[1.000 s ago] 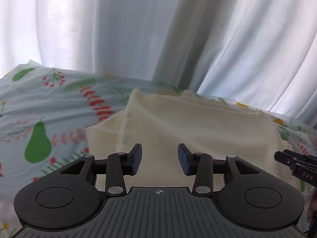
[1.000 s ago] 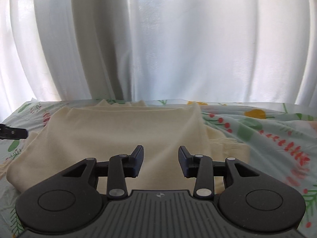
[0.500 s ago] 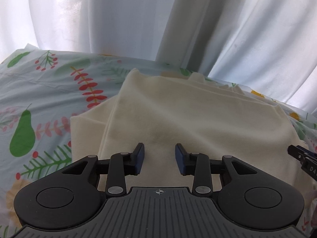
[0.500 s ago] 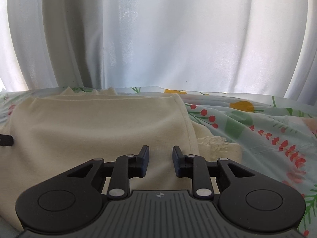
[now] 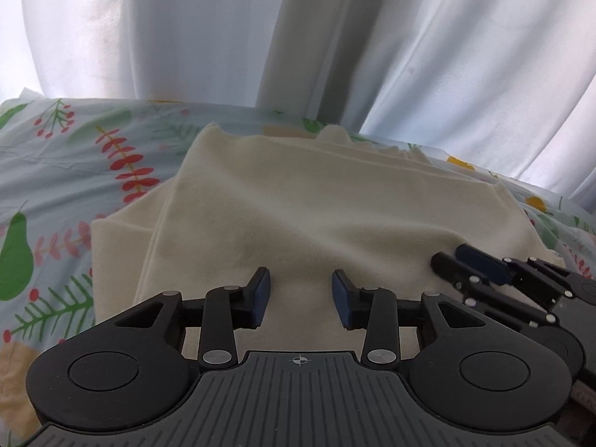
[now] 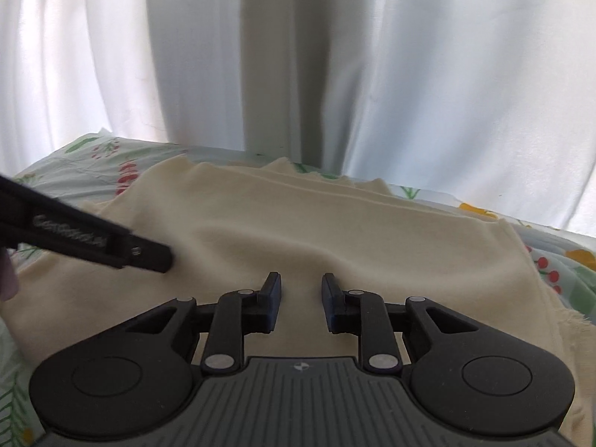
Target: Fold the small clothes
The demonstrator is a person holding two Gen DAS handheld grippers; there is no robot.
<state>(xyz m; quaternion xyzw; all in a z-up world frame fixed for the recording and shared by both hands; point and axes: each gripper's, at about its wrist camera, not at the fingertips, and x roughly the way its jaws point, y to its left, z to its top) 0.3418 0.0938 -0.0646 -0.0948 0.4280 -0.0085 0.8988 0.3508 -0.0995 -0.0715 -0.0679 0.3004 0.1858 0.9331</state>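
- The cream garment (image 5: 298, 216) is lying folded on a bedsheet (image 5: 74, 171) with a fruit-and-leaf print (pears, red sprigs, green fronds). It's sitting pretty much in the middle of both wrist views.
- You can see a few stacked layers: a wider bottom layer sticks out on the left side in the left wrist view, and thin fold edges run along the far side near the white curtain (image 5: 186, 29).
- Left gripper (image 5: 301, 290): fingers are spread fairly wide, blue pads (image 5: 263, 298) facing each other with bare cream fabric showing in the gap. Nothing is pinched between them. The tips hover low over the near part of the garment; can't really tell if they're touching the cloth or just above it.
- Right gripper (image 6: 301, 290): also parted but noticeably narrower than the left one. Same deal, only cloth visible between the pads (image 6: 273, 298), nothing clamped. It points at the near-middle of the garment, where a soft wrinkle runs across the fabric just ahead of the tips.
- The two grippers are close together. In the left wrist view the right gripper (image 5: 462, 264) pokes in from the right edge, resting low over the garment's right side. In the right wrist view the left gripper (image 6: 164, 257) comes in from the left as a blurry dark bar over the garment's left part.
- The garment's right edge looks a bit frayed in the right wrist view, with the sheet (image 6: 558, 260) showing beyond it.
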